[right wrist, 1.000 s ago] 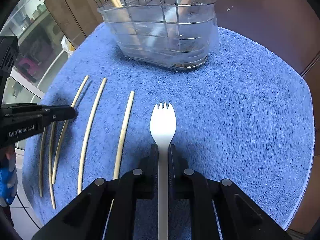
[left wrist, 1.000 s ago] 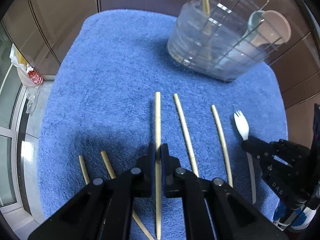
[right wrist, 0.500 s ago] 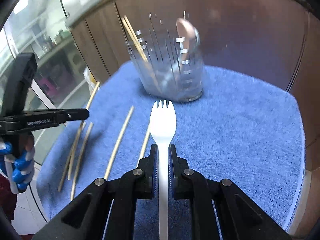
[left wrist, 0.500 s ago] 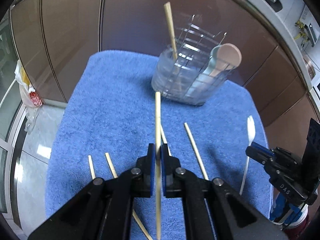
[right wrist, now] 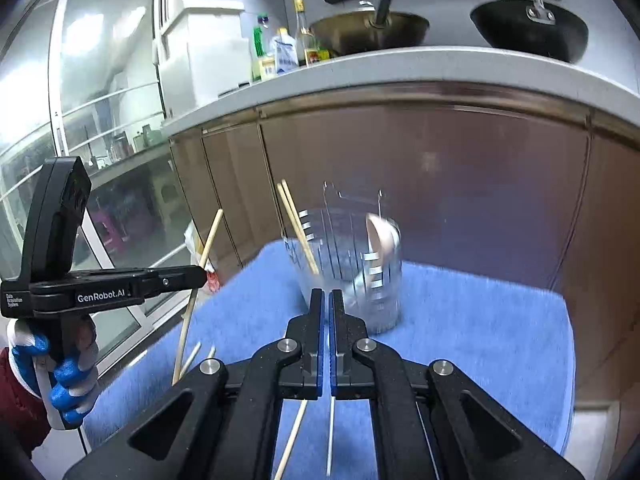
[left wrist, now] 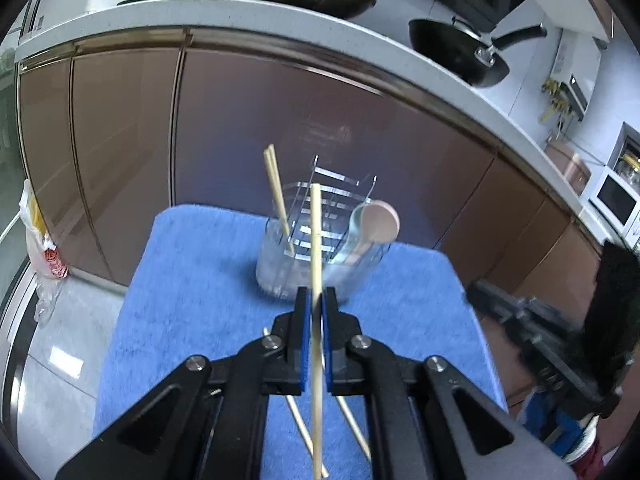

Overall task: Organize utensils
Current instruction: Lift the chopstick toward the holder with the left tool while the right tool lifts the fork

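Note:
My left gripper [left wrist: 315, 312] is shut on a wooden chopstick [left wrist: 316, 240], lifted above the blue towel [left wrist: 192, 280]; the left gripper [right wrist: 200, 276] also shows from the side. A clear utensil holder [left wrist: 320, 256] with wire dividers holds two chopsticks [left wrist: 276, 188] and a pink spoon [left wrist: 380, 222]. My right gripper [right wrist: 326, 304] is closing and no fork shows ahead of its fingertips. A thin white strip [right wrist: 330, 432], perhaps the fork, shows low behind the jaws. Loose chopsticks [right wrist: 294, 440] lie on the towel.
Brown cabinet fronts [right wrist: 440, 168] stand behind the towel, under a counter with pans [left wrist: 460, 48] and bottles [right wrist: 280, 52]. A plastic bag [left wrist: 40, 248] sits on the floor at left. A gloved hand [right wrist: 68, 392] holds the left gripper. The towel's right half [right wrist: 480, 320] is bare.
Both grippers have risen and tipped upward, so the counter has come into view. The left one carried its chopstick up. The white fork's head no longer sticks out of the right gripper.

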Tool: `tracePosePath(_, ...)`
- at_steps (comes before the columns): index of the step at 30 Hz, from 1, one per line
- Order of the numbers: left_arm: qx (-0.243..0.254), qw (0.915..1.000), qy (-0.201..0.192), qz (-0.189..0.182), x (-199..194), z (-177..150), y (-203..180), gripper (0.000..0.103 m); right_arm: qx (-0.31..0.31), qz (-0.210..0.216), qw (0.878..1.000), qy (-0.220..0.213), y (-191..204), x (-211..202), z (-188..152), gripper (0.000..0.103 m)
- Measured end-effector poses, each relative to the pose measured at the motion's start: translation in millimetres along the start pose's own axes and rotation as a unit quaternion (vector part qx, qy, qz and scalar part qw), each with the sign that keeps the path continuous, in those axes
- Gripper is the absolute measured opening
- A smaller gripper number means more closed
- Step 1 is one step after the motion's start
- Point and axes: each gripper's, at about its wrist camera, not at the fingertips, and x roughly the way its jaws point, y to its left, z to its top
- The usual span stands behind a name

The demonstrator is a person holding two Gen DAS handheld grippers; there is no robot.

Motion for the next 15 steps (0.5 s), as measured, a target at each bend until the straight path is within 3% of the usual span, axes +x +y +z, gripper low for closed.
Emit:
tracePosePath(5, -0.009, 1.0000, 0.001, -0.002, 6.3, 0.9, 7.8, 0.005, -0.007, 0.027, 0.995, 0.098, -7.0, 52.1, -12.6, 0.006)
tracePosePath(7, -0.017, 0.9998, 0.007, -0.001, 10.2, -1.4, 13.1, 0.005, -0.020, 0.034, 0.988, 0.149, -5.8, 83.3, -22.0, 0.015)
tracePosePath(10, -0.024, 0.9996, 0.012, 0.000, 13.1, -8.9, 20.6, 0.005, -0.044, 0.032, 0.975, 0.217, -1.6, 121.4, -38.3, 0.018)
tracePosePath(15, -0.033, 0.9993, 0.017, 0.003, 14.4, -14.4, 30.5, 0.005, -0.074, 0.025, 0.955, 0.285, 1.4, 159.4, -61.0, 0.030)
